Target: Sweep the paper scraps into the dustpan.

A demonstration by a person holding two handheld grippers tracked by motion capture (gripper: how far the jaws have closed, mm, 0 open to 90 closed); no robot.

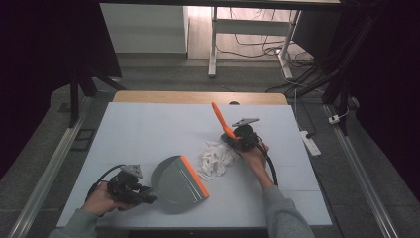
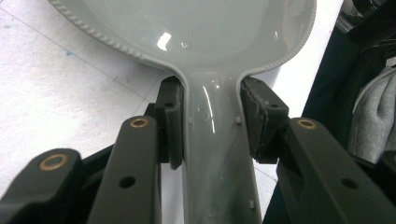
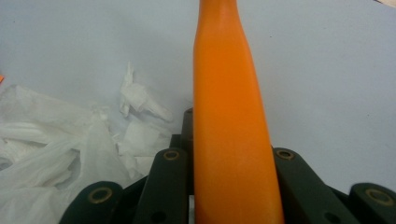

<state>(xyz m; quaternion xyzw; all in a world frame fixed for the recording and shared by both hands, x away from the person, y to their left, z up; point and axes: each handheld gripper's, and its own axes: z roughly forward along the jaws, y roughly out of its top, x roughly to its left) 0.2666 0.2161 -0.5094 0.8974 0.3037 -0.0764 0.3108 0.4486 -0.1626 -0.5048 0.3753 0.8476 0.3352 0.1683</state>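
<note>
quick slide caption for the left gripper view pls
Left hand-held gripper shut on the grey dustpan handle, its pan resting on the white table.

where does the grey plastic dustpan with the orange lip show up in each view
High view: the grey plastic dustpan with the orange lip lies low and left of centre, its handle in the left gripper.
Left gripper view: the pan spreads across the top, its handle running down between the jaws.
Right gripper view: not in it.
Shared landmark: the white tabletop.
</note>
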